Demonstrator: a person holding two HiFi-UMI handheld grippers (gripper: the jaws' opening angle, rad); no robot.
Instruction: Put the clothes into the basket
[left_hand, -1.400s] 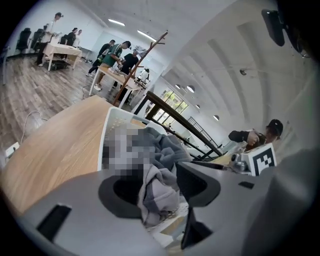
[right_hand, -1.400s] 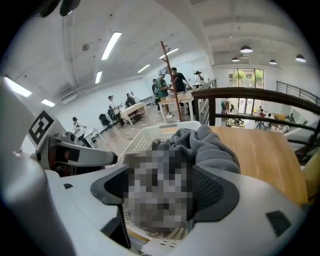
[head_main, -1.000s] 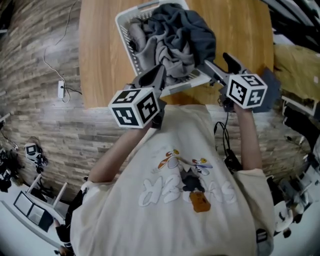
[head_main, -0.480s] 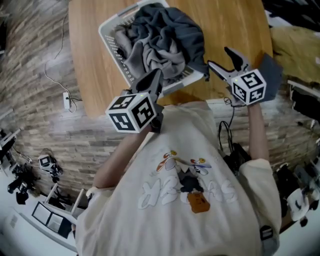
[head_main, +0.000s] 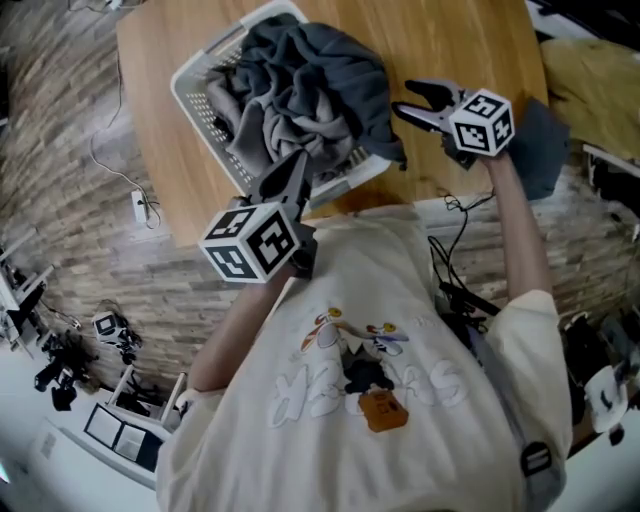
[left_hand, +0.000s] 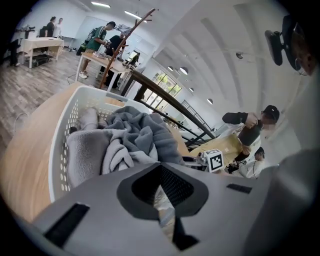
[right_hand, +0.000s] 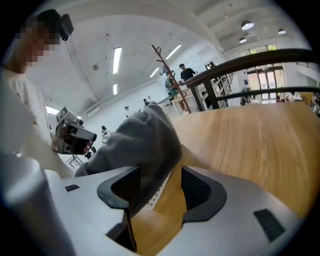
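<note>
A white slatted basket (head_main: 195, 100) stands on the wooden table (head_main: 450, 40), heaped with grey clothes (head_main: 300, 85). A dark grey garment (head_main: 375, 120) spills over its near right rim. My right gripper (head_main: 408, 98) is at that overhang. Its jaws have just been closing, and the dark garment (right_hand: 145, 135) lies against the left jaw, with a gap to the right pad. Basket rim (right_hand: 160, 192) and wood show through that gap. My left gripper (head_main: 297, 162) is shut and holds nothing, just in front of the basket's near side (left_hand: 75, 100), facing the clothes (left_hand: 130, 140).
A dark grey piece (head_main: 540, 140) lies at the table's right corner, under my right hand. The table's near edge runs just in front of my body. A power strip and cable (head_main: 140, 205) lie on the floor at left. People stand far off in the room (left_hand: 247, 130).
My right gripper has dropped and moved to the garment hanging over the basket's rim, and its jaws have narrowed around it. The left gripper has shifted a little and stays shut.
</note>
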